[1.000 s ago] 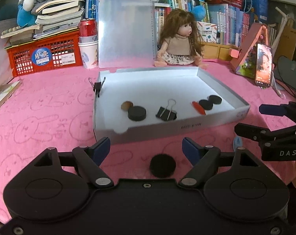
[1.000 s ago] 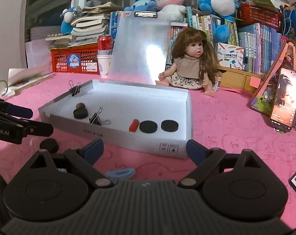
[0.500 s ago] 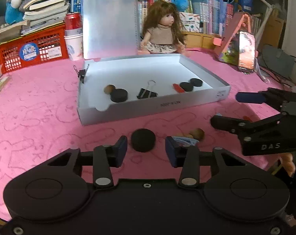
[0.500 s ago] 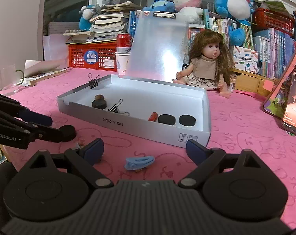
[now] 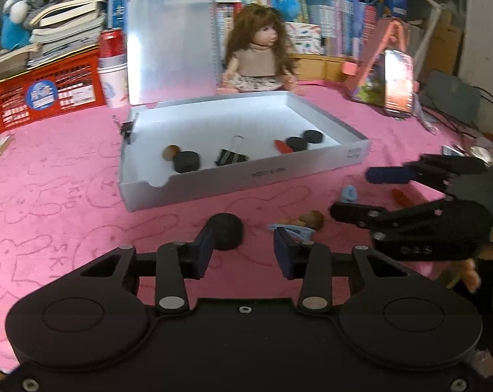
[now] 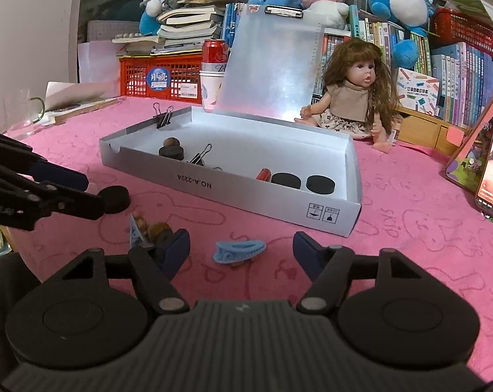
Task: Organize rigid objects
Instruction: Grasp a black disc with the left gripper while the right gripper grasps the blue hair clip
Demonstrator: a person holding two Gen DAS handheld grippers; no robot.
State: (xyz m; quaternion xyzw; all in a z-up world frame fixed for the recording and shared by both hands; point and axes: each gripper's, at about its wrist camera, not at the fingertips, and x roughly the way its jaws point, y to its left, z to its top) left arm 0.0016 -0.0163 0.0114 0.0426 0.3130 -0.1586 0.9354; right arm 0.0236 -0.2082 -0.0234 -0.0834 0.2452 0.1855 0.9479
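A black disc (image 5: pixel 225 230) lies on the pink cloth against the left pad of my left gripper (image 5: pixel 243 245). The other pad stands clear of it, so the narrow jaws are open around it. In the right wrist view the disc (image 6: pixel 115 199) sits just past the tips of the left gripper (image 6: pixel 94 194). My right gripper (image 6: pixel 239 241) straddles a blue hair clip (image 6: pixel 238 251); its jaws are closing and neither pad touches the clip. The white box (image 5: pixel 262 176) holds three black discs, a binder clip (image 5: pixel 230 156), a red piece and a brown ball.
A small brown-haired figure with blue cloth (image 5: pixel 308 222) lies between the two grippers. A red piece (image 5: pixel 401 196) lies under the right gripper (image 5: pixel 351 192). Behind the box stand a doll (image 5: pixel 257 55), a clipboard, a can on cups, a red basket (image 5: pixel 47 93) and a phone (image 5: pixel 398 81).
My left jaws have narrowed from wide to close around the black disc, and the gripper has shifted along the cloth. The right jaws have come in a little around the blue clip.
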